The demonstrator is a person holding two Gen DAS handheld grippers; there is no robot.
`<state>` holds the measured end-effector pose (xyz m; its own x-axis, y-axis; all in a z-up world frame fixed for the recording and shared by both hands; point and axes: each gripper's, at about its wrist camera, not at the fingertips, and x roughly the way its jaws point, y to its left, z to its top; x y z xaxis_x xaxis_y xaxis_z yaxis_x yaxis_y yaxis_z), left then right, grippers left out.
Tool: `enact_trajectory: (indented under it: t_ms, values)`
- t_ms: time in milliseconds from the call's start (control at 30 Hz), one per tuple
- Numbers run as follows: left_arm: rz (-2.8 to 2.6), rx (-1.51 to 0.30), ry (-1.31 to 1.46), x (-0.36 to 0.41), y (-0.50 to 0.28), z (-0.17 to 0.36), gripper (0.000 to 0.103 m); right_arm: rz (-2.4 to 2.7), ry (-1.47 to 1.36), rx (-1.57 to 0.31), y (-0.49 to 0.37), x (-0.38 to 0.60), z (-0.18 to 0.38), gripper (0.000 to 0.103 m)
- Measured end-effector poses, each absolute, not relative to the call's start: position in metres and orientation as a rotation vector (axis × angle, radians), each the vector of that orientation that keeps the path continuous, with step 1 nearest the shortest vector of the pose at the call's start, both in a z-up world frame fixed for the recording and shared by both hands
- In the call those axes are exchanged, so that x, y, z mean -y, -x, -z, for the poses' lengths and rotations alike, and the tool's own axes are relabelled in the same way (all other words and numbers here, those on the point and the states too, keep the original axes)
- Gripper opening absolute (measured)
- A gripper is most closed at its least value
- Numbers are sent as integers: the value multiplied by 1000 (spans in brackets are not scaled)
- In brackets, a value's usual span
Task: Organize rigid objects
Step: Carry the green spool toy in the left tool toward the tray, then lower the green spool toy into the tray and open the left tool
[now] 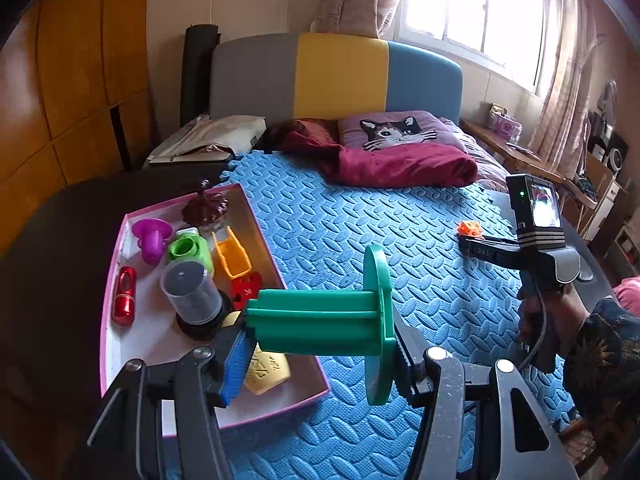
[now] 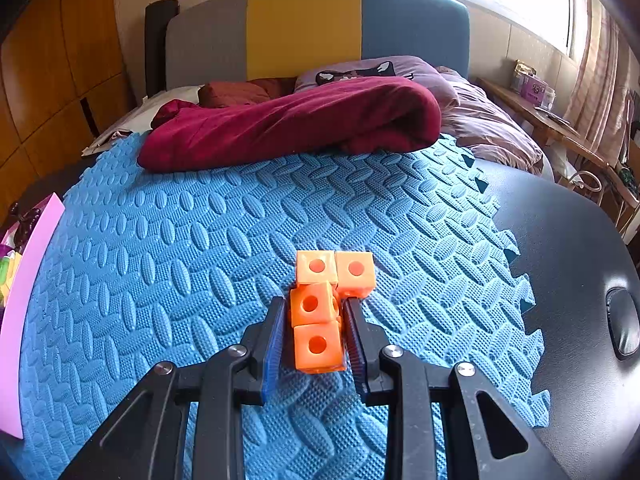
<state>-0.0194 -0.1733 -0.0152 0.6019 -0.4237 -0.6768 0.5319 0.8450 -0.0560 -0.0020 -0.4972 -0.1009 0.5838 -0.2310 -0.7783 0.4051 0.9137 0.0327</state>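
My left gripper (image 1: 320, 344) is shut on a green spool (image 1: 320, 316), holding it sideways above the near right edge of the pink box (image 1: 116, 256). The box holds a purple cup (image 1: 152, 238), a green cup (image 1: 188, 250), an orange scoop (image 1: 232, 256), a red capsule (image 1: 125, 295), a grey capped jar (image 1: 192, 292) and a yellow block (image 1: 268, 370). My right gripper (image 2: 316, 328) has its fingers on both sides of an orange cube piece (image 2: 324, 308) lying on the blue foam mat (image 2: 200, 264). It also shows in the left wrist view (image 1: 469, 230).
A maroon blanket (image 2: 292, 124) and a cat pillow (image 1: 396, 130) lie at the back of the mat. The black tabletop (image 2: 572, 240) borders the mat on the right. The pink box edge (image 2: 24, 292) shows at far left in the right wrist view.
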Motion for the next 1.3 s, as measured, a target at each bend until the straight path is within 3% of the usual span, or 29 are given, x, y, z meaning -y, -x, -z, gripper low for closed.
enact_trajectory:
  t_ms: [533,833,1300]
  values:
    - [400,-750,-72,102,-4,11,60,380,-206,-874,2,497,101,28]
    - [237,-866,34,43,-38,43,59,380,-205,-874,2,497,100,28]
    - [203,-893,13,59,-87,69,59,381,-203,-874,2,497,100,28]
